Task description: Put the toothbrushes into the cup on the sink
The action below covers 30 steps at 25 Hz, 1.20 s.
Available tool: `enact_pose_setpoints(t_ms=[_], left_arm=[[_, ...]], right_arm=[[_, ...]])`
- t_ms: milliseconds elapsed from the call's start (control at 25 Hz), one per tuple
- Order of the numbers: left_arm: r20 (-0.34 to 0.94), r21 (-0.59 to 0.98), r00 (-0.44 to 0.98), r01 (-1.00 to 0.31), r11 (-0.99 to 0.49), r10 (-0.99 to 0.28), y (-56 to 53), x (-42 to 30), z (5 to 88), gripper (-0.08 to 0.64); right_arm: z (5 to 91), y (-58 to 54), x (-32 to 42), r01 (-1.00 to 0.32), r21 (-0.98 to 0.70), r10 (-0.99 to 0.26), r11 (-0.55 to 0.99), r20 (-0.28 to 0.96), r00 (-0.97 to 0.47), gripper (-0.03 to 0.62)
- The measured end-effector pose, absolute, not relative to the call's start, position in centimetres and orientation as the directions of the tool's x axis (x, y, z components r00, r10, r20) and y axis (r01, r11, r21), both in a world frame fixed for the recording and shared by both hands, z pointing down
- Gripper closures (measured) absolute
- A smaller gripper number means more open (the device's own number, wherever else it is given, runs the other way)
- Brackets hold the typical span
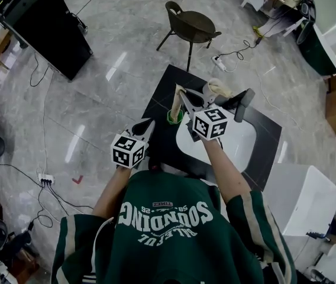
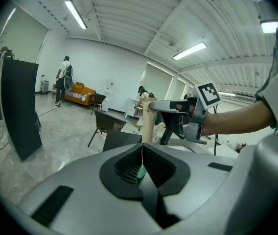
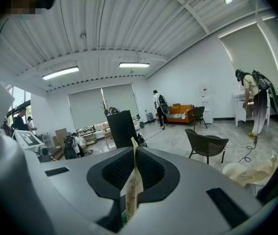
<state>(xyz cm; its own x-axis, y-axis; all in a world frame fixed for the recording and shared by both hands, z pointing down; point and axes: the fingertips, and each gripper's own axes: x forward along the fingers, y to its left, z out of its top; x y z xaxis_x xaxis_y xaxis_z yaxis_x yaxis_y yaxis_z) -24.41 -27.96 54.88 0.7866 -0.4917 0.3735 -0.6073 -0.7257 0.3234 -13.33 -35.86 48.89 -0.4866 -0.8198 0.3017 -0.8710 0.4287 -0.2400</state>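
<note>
A green cup [image 1: 174, 118] stands on the black counter [image 1: 159, 108], left of the white sink [image 1: 233, 144]. My right gripper [image 1: 183, 96] is shut on a beige packaged toothbrush [image 1: 175, 102], held upright just above the cup. In the right gripper view the printed package [image 3: 131, 180] sticks up between the pads of the gripper [image 3: 133, 153]. The left gripper view shows the same package [image 2: 147, 124] clamped in the right gripper [image 2: 153, 105]. My left gripper [image 1: 148, 124] hovers at the counter's left edge, its jaws [image 2: 142, 151] shut; a green sliver shows behind them.
A dark faucet [image 1: 243, 104] rises behind the sink, with a beige bundle [image 1: 218, 87] beside it. On the floor beyond stand a brown chair [image 1: 191, 25] and a black panel [image 1: 44, 28]. A white box [image 1: 301, 197] sits to the right. People stand far off.
</note>
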Motion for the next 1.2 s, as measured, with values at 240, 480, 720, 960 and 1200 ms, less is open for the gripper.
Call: enact_pose_setpoints(t_ms=[240, 480, 720, 960, 1200], left_arm=[[0.376, 0.324, 0.791, -0.6, -0.732, -0.482, -27.6, -24.2, 55.0, 0.546], [0.377, 0.321, 0.795, -0.593, -0.738, -0.475, -27.3, -24.0, 55.0, 0.546], [0.377, 0.322, 0.799, -0.587, -0.743, -0.468, -27.1, -23.5, 55.1, 0.546], [0.384, 0.326, 0.799, -0.585, -0.742, -0.462, -26.5, -23.2, 55.5, 0.546], [0.387, 0.327, 0.801, -0.582, -0.744, -0.456, -26.1, -22.8, 55.6, 0.546]], right_arm=[[50.5, -34.7, -13.2, -0.876, -0.265, -0.819, 0.403, 0.324, -0.474, 0.54], [52.0, -33.6, -13.1, -0.875, -0.286, -0.808, 0.39, 0.349, -0.474, 0.54], [53.3, -32.8, -12.3, -0.882, -0.303, -0.807, 0.362, 0.371, -0.459, 0.54], [54.3, -31.9, -11.4, -0.891, -0.312, -0.807, 0.331, 0.396, -0.439, 0.54], [54.9, -31.7, -10.2, -0.922, -0.271, -0.825, 0.277, 0.425, -0.373, 0.538]])
